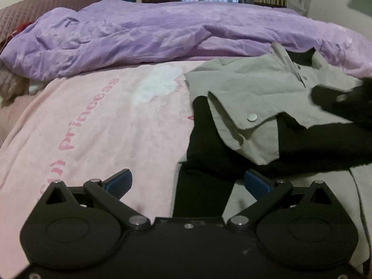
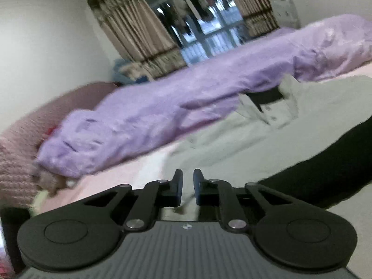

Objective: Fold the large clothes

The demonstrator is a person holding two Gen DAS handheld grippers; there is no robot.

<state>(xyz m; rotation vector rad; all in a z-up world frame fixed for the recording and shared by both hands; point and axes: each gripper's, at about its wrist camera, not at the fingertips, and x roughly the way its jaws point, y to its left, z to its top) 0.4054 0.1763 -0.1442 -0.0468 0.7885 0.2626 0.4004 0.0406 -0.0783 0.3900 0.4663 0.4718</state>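
Note:
A grey-green jacket (image 1: pixel 244 88) with a black lining and silver snaps lies on the pink bed cover, a sleeve folded across its front. My left gripper (image 1: pixel 188 181) is open and empty, low over the jacket's left lower edge. My right gripper (image 2: pixel 187 183) has its jaws nearly closed with a narrow gap, over the jacket (image 2: pixel 255 139); nothing visible sits between its tips. A blurred dark shape (image 1: pixel 344 100) at the jacket's right looks like the right gripper. A black sleeve band (image 2: pixel 325 169) crosses the right wrist view.
A pink blanket (image 1: pixel 93 127) with "Princess" lettering covers the bed. A rumpled purple duvet (image 1: pixel 162 34) lies along the far side. A maroon pillow (image 1: pixel 34 7) sits at the far left. Curtains and a window (image 2: pixel 209 30) are behind.

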